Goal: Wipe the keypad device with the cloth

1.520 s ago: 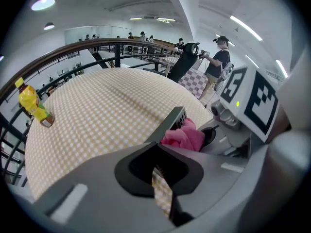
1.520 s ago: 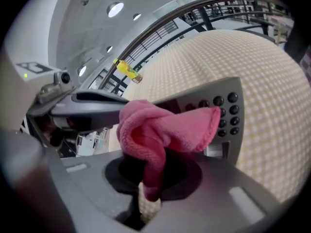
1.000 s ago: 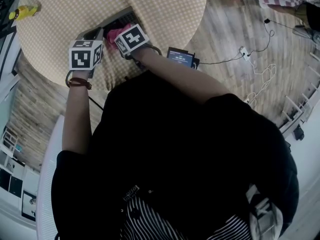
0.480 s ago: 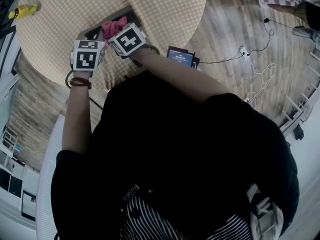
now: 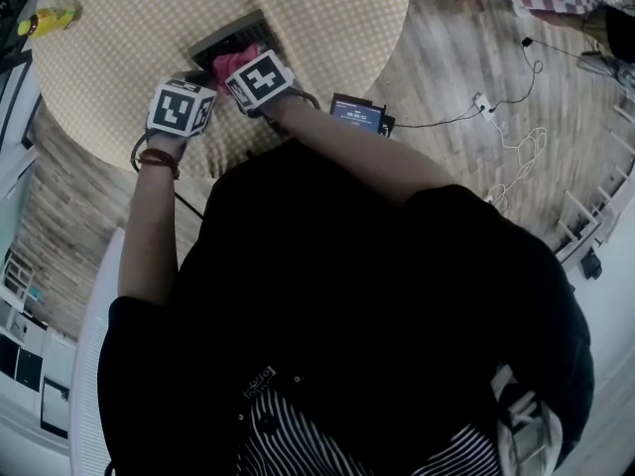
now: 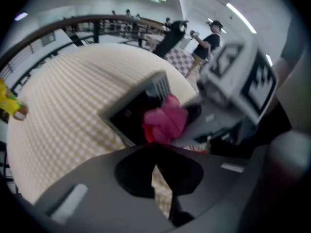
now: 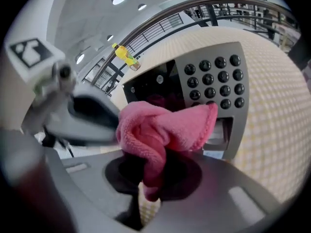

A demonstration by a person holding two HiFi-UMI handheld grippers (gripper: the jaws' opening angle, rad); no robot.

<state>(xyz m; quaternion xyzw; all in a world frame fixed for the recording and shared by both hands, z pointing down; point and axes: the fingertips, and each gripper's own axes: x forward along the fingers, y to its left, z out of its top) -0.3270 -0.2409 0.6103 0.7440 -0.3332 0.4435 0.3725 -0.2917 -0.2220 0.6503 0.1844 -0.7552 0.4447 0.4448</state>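
Right gripper [image 7: 146,178]: clamped on the pink cloth [image 7: 163,127]; a bunched wad sticks out ahead of the jaws.
Left gripper [image 6: 156,165]: jaws together, nothing in them; near the device's edge.
Keypad device [image 7: 218,81]: flat on the checked table [image 5: 119,58], cloth over its dark screen end; contact unclear.
Step, my read: press the wad flat and stroke across the buttons. The left gripper could pin the casing against sliding.
Right gripper view only: button rows and the slot beneath.
Head view only: both grippers side by side at the device.
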